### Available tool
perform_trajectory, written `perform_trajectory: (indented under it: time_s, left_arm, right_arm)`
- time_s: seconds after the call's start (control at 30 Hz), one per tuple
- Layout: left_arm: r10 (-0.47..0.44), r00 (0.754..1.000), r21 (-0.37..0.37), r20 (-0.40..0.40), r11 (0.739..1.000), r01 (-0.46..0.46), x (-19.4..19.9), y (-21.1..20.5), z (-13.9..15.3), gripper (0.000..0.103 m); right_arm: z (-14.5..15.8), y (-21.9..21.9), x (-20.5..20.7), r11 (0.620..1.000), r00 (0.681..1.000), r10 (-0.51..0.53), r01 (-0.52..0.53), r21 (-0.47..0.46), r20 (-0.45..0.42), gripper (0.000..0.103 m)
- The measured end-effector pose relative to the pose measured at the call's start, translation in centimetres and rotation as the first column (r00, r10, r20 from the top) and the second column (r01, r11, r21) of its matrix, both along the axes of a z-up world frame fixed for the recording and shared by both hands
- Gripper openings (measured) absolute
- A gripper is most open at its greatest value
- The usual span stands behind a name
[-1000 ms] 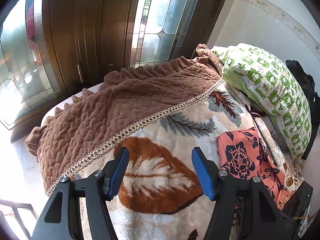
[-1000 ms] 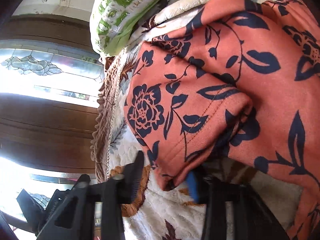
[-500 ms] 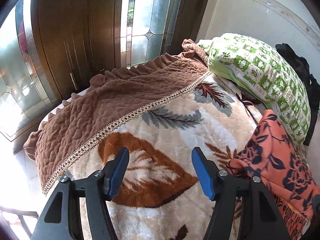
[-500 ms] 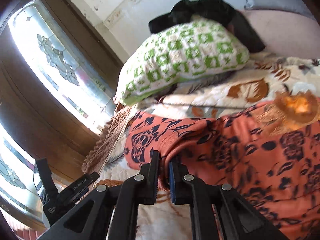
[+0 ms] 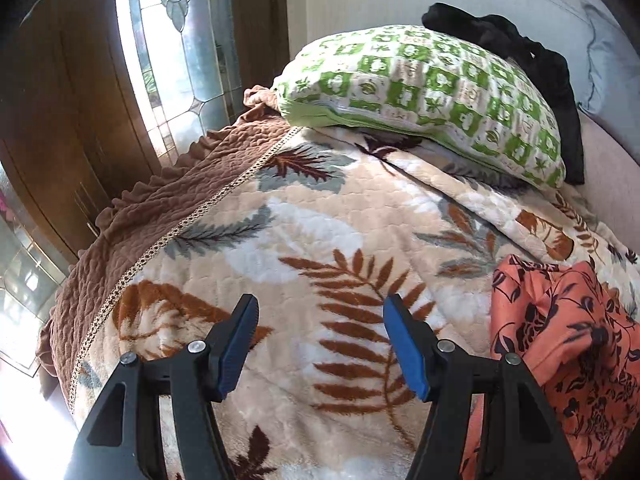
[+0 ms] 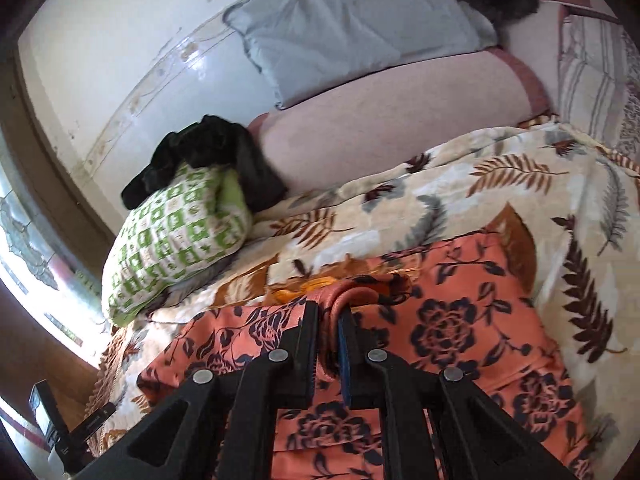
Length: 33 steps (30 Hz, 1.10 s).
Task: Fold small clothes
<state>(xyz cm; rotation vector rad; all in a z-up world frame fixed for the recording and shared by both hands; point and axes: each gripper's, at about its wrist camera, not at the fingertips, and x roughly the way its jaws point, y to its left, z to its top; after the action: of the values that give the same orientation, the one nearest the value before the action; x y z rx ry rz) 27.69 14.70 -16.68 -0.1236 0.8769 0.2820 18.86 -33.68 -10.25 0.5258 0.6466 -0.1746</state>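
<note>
two claws: the left claw (image 5: pixel 320 344) and the right claw (image 6: pixel 328 340). one orange garment (image 6: pixel 460 320), one leaf blanket (image 5: pixel 320 232), one brown cover (image 5: pixel 168 208), one black cloth (image 5: pixel 532 60). two pillows: green pillow (image 5: pixel 432 92), grey pillow (image 6: pixel 352 28).

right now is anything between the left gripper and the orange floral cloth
Nothing visible. The open left gripper hovers over bare leaf-print blanket, and the orange floral garment lies just to its right, already pinched by the right gripper.

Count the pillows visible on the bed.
2: a green-and-white patterned pillow near the window with black clothing on it, and a grey pillow against the wall. Others may be hidden.
</note>
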Motion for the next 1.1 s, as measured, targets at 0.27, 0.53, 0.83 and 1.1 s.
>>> perform_trajectory:
  time_s: [0.27,0.53,0.83,1.1]
  left_arm:
    - [-0.162,0.987,0.081,0.008,0.984,0.161,0.3,-7.0,-0.5,0.066]
    - [-0.321,0.945,0.167,-0.068,0.93,0.328,0.3,-13.8,-3.0,0.066]
    - [-0.339,0.932,0.211,-0.129,0.909,0.36,0.4,-15.2,-4.5,0.066]
    - [-0.355,0.921,0.227,-0.158,0.895,0.384,0.4,-15.6,-5.1,0.067]
  right_arm:
    - [-4.9,-8.2,-2.5,0.988,0.992,-0.122,0.124,0.097,-0.025,0.009]
    - [-6.2,-12.1,-2.5,0.967,0.979,-0.201,0.203,0.154,-0.029,0.009]
    - [-6.5,-13.2,-1.7,0.946,0.995,-0.097,0.103,0.306,-0.035,0.013]
    - [-11.0,-9.2,2.8,0.964,0.938,0.13,-0.044,0.262,-0.322,0.014]
